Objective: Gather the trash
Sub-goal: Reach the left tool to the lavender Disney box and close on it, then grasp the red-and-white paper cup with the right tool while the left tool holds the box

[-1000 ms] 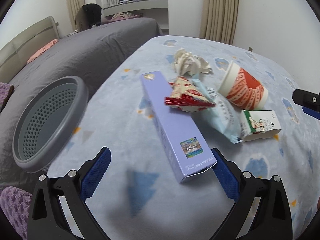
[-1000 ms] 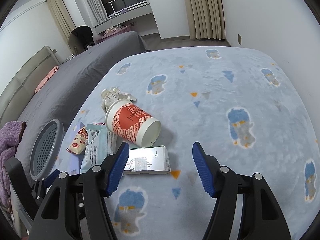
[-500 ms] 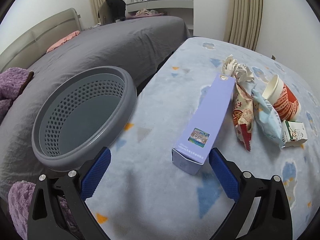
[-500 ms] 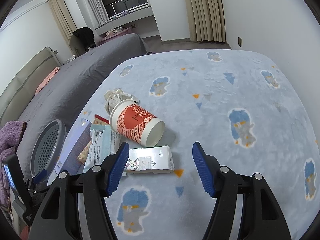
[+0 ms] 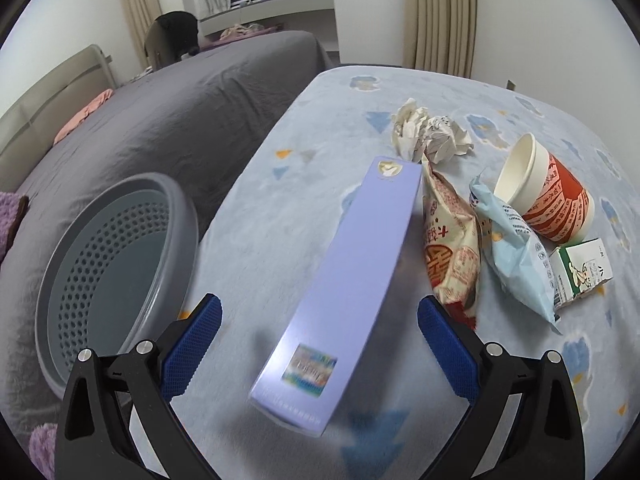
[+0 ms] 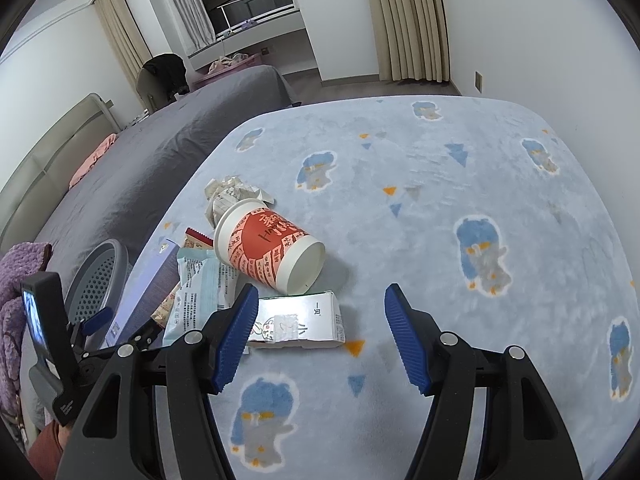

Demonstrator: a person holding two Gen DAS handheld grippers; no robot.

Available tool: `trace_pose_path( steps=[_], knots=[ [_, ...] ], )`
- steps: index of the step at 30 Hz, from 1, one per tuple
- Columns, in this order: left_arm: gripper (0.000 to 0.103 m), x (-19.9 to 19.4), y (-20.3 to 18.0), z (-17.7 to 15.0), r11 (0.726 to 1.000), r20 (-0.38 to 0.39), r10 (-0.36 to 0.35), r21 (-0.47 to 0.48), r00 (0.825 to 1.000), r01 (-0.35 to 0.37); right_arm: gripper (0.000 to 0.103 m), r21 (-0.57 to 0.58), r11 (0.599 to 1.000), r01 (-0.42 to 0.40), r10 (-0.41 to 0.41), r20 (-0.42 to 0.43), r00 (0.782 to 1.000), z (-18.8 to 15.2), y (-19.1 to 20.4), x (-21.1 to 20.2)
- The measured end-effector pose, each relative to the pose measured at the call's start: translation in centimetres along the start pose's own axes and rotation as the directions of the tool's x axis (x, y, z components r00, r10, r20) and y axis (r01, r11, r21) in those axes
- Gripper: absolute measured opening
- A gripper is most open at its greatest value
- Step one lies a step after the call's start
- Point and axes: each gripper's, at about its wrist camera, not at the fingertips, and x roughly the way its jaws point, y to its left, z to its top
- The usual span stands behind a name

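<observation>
On the light blue blanket [image 5: 260, 216] lies a pile of trash: a long lilac box [image 5: 348, 280], a red and cream snack bag [image 5: 452, 248], a pale blue wrapper [image 5: 516, 252], a tipped red paper cup [image 5: 548, 196], a small green and white carton [image 5: 580, 272] and crumpled paper [image 5: 428, 136]. My left gripper [image 5: 318, 344] is open, its jaws on either side of the near end of the lilac box, not touching. My right gripper [image 6: 318, 340] is open just above the blanket, its left finger beside the carton [image 6: 296, 322], near the cup [image 6: 268, 248].
A grey perforated basket [image 5: 108, 264] stands at the blanket's left edge, also in the right wrist view [image 6: 98, 276]. A grey bed [image 5: 180, 96] lies beyond, purple cloth [image 6: 16, 272] at left. White walls and curtains lie behind.
My left gripper has swung right from the basket and come forward over the lilac box, its near end now between the jaws. My right gripper has crept slightly toward the carton.
</observation>
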Motion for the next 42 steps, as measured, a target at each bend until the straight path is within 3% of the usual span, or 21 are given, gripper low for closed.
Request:
trace_pose_path(
  steps=[4, 9, 11, 14, 18, 24, 32, 37, 42],
  knots=[
    [0.091, 0.3, -0.4, 0.7, 1.000, 0.014, -0.027, 0.017, 1.000, 0.026, 0.063, -0.004, 1.000, 0.001, -0.001, -0.005, 1.000, 0.0, 0.1, 0.2],
    [0.062, 1.5, -0.5, 0.9, 0.997, -0.028, -0.073, 0.017, 0.997, 0.074, 0.063, -0.008, 1.000, 0.003, -0.003, -0.015, 1.000, 0.0, 0.2, 0.7],
    [0.043, 1.9, -0.4, 0.8, 0.995, -0.047, -0.094, 0.008, 0.994, 0.095, 0.063, -0.009, 1.000, 0.004, -0.004, -0.016, 1.000, 0.0, 0.2, 0.8],
    [0.034, 1.6, -0.4, 0.5, 0.995, -0.045, -0.103, 0.009, 0.994, 0.103, 0.063, -0.012, 1.000, 0.005, -0.005, -0.018, 1.000, 0.0, 0.2, 0.9],
    [0.033, 0.6, -0.3, 0.1, 0.993, -0.034, -0.117, 0.002, 0.993, 0.117, 0.063, -0.023, 1.000, 0.003, -0.004, -0.023, 1.000, 0.1, 0.3, 1.3],
    [0.033, -1.8, 0.5, -0.6, 0.997, 0.003, -0.073, -0.015, 0.997, 0.073, 0.063, -0.054, 0.998, -0.014, 0.013, -0.027, 1.000, 0.7, 0.7, 2.3],
    [0.033, -4.4, 1.9, -0.8, 0.998, 0.043, -0.051, -0.038, 0.998, 0.052, 0.063, -0.179, 0.982, -0.060, 0.051, -0.057, 0.997, 1.8, 2.9, 4.4],
    [0.033, -5.2, 2.1, -0.3, 0.996, 0.062, -0.067, -0.052, 0.996, 0.070, 0.072, -0.279, 0.959, -0.041, 0.029, -0.048, 0.998, 2.6, 4.3, 5.1],
    [0.033, -5.3, 2.6, -0.1, 0.995, 0.066, -0.072, -0.064, 0.995, 0.076, 0.073, -0.378, 0.925, -0.026, -0.003, -0.075, 0.997, 3.3, 5.4, 6.3]
  ],
)
